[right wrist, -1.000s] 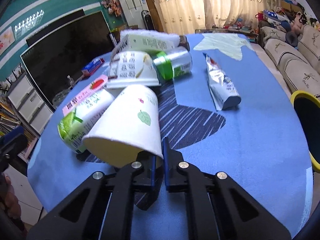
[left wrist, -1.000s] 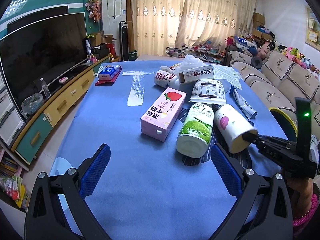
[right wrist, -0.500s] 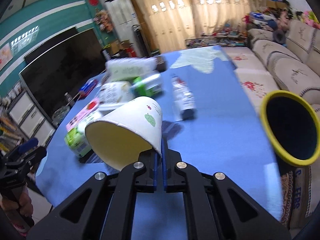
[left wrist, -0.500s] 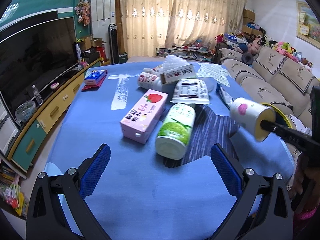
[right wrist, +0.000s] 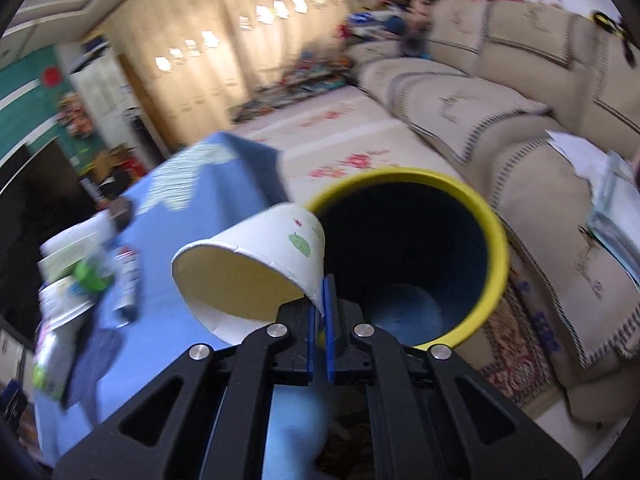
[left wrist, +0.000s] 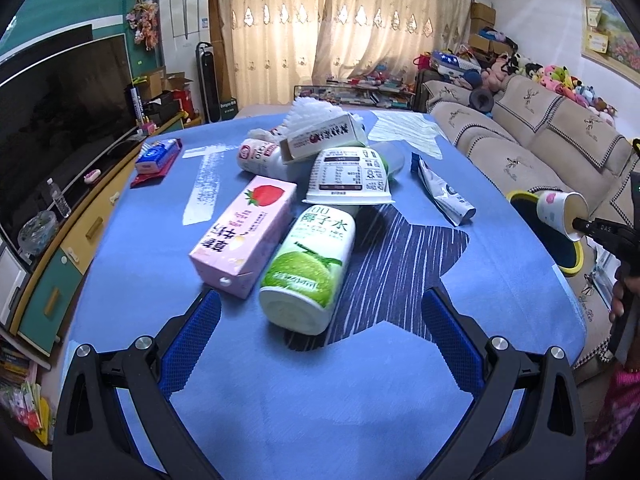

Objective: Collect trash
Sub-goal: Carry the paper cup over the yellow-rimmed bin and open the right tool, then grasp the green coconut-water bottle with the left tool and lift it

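Note:
My right gripper (right wrist: 320, 296) is shut on the rim of a white paper cup (right wrist: 256, 264) and holds it beside the mouth of a yellow-rimmed dark bin (right wrist: 472, 216). In the left wrist view the cup (left wrist: 558, 210) hangs over the bin (left wrist: 568, 248) at the table's right edge. My left gripper (left wrist: 320, 320) is open and empty, low over the blue tablecloth, just in front of a green-labelled bottle (left wrist: 310, 272). A pink strawberry carton (left wrist: 244, 236), a white tub (left wrist: 348, 178), a small box (left wrist: 320, 136) and a silver pouch (left wrist: 444, 192) lie behind.
A beige sofa (left wrist: 532, 132) runs along the right, behind the bin. A TV (left wrist: 52, 112) and a low cabinet stand left of the table. A blue tissue pack (left wrist: 156, 154) lies at the far left of the tablecloth (left wrist: 320, 400).
My right gripper has lifted the paper cup off the table and carried it right, to the bin. My left gripper has stayed open, shifting slightly nearer the bottle.

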Available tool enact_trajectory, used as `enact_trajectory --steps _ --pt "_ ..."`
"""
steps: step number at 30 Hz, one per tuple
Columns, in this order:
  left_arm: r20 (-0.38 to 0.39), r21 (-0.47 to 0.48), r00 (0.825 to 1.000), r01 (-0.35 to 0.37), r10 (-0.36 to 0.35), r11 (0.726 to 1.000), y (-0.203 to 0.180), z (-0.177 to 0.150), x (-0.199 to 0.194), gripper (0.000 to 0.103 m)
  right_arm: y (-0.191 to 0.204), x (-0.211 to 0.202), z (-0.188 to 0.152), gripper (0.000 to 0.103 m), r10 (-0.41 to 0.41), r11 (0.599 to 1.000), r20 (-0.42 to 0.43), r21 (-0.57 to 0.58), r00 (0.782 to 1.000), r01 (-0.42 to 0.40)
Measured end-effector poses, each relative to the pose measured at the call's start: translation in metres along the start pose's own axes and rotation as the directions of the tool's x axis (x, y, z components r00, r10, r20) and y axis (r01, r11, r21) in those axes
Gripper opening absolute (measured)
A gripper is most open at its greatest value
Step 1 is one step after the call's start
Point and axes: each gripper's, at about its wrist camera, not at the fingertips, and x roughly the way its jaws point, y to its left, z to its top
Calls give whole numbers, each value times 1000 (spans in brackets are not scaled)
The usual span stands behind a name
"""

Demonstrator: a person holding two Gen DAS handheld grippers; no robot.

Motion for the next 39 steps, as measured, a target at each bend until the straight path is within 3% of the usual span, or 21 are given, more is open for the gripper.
enact_trajectory --steps 9,12,14,16,22,25,35,39 --pt "-39 13 999 -7 7 1000 -8 9 26 99 -37 59 13 6 -106 992 -96 63 990 113" --pt "-41 10 999 -11 11 1000 -6 10 28 99 -42 70 16 16 -125 988 -113 71 986 134" --pt "-42 6 999 -10 10 1000 -5 11 29 99 -45 73 19 31 -139 986 -109 72 984 148" --pt "-45 4 999 -9 9 1000 -3 11 30 99 -42 70 20 33 -144 986 -100 68 985 151" --pt "-46 20 999 -6 7 1000 -1 12 37 99 -35 59 13 42 -116 991 -75 57 990 121" --pt "-40 39 999 -20 22 999 3 16 44 99 -27 55 10 42 -96 994 -79 48 992 100" --pt "-72 78 997 47 -41 996 10 24 71 98 -11 52 7 43 -58 998 -85 29 995 61" --pt "-60 103 997 47 -41 994 5 22 72 92 -9 54 5 43 -49 998 -89 25 995 52"
